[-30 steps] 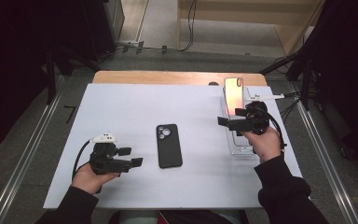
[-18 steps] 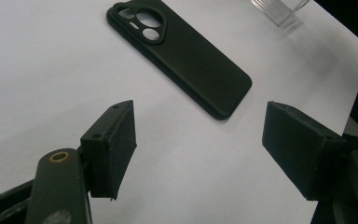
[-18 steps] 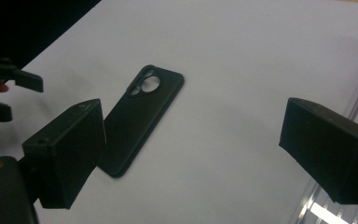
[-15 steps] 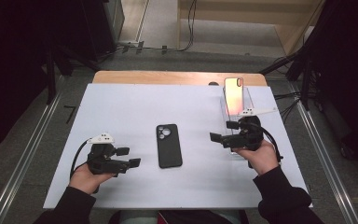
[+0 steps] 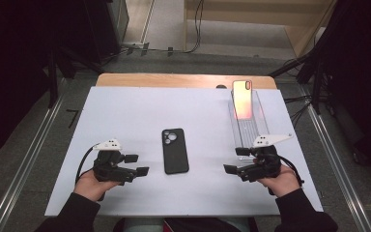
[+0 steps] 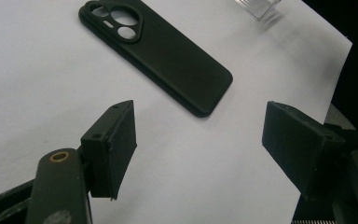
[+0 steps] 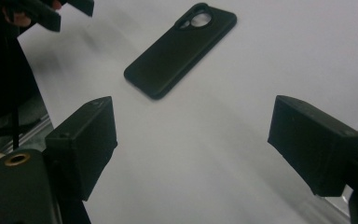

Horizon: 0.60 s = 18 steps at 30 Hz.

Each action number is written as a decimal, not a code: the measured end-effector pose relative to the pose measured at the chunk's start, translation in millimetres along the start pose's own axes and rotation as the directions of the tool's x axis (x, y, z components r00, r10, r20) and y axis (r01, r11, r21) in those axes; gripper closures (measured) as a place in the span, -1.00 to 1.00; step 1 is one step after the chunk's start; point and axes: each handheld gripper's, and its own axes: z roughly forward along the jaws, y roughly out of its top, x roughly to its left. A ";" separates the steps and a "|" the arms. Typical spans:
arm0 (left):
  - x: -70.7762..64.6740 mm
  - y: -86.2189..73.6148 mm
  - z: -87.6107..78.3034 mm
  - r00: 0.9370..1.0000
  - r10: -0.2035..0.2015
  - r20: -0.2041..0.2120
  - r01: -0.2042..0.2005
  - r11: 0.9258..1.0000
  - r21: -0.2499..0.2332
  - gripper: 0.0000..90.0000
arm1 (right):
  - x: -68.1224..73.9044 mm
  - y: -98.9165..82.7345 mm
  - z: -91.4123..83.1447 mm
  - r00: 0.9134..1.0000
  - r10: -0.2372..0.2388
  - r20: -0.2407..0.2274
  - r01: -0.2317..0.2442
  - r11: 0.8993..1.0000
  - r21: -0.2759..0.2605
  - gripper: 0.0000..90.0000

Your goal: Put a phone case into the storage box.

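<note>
The phone case (image 5: pixel 175 151) is lying flat, camera cutout facing away from the person, near the middle of the white counter (image 5: pixel 140 111), between the two grippers and touching neither. The left gripper (image 5: pixel 140 164) is sitting low over the counter to the case's left, its jaws standing open with nothing between them. The right gripper (image 5: pixel 232 169) is pointing toward the case from the right; its jaws have just been closing a little, yet they are gaping wide and empty. Behind the right gripper, a phone (image 5: pixel 242 98) is leaning upright in a clear stand (image 5: pixel 249 129).
</note>
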 end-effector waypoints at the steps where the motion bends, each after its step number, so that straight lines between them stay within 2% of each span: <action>1: -0.5 0.2 -0.6 1.000 -0.003 0.002 0.003 1.000 -0.002 -0.41 | 0.4 -4.2 0.1 1.000 0.000 0.002 0.000 1.000 0.004 -0.68; 7: -2.9 -0.3 -2.9 1.000 0.000 0.009 0.000 1.000 -0.009 -0.41 | 1.7 -15.6 1.0 1.000 -0.008 -0.004 0.008 1.000 0.021 -0.62; 10: -3.4 -1.3 -3.3 1.000 0.002 0.005 -0.002 1.000 -0.005 -0.41 | 1.5 -14.6 1.4 1.000 -0.005 -0.007 0.005 1.000 0.005 -0.62; 14: -2.8 -2.4 -4.4 1.000 -0.002 0.005 0.002 1.000 -0.001 -0.41 | 2.6 -11.9 5.6 0.999 0.022 -0.034 -0.022 1.000 0.019 -0.62; 18: -3.1 -3.8 -5.7 1.000 -0.005 -0.001 0.005 1.000 0.001 -0.41 | 6.4 -6.8 11.3 0.999 0.031 -0.039 -0.030 0.999 0.017 -0.62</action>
